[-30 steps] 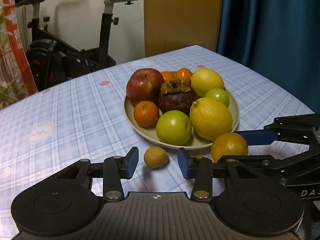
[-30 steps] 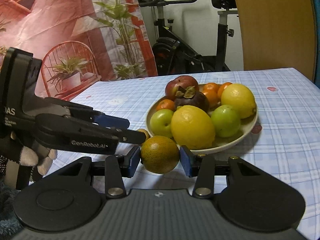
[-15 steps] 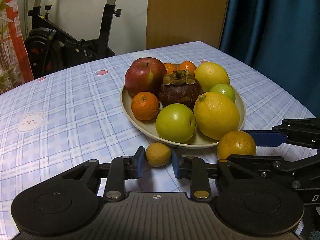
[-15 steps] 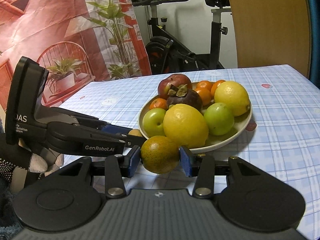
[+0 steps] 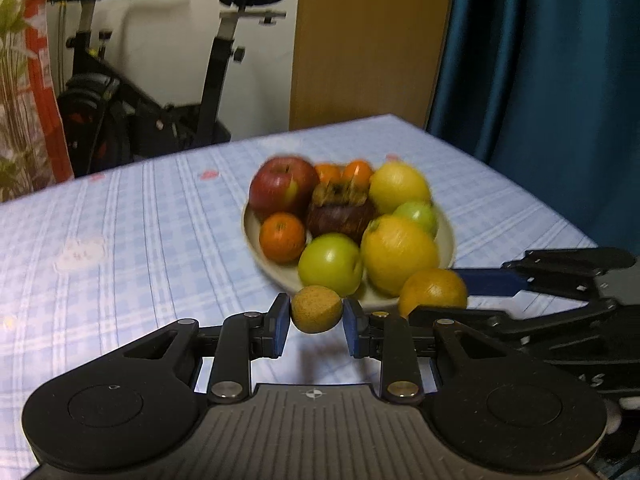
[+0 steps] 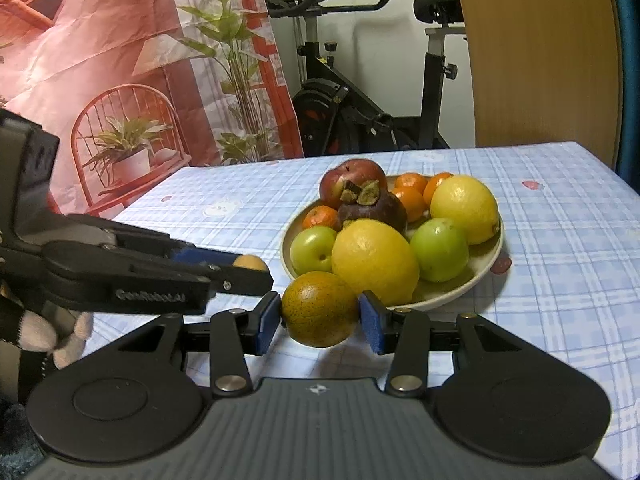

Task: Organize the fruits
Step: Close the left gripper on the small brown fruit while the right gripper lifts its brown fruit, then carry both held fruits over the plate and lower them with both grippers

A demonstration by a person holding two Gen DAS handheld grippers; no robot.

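the left gripper (image 5: 316, 322) is clamped on a small tan fruit (image 5: 317, 309), the right gripper (image 6: 320, 318) on a speckled orange (image 6: 320, 309). both are held just short of the plate's (image 6: 460, 294) near rim. the crowded plate lies straight ahead; the right-hand fruit seems nearer its edge.

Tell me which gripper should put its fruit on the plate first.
Left, probably. The left gripper holds a small tan fruit that may fit by the plate rim; the right gripper's mottled orange needs more room.
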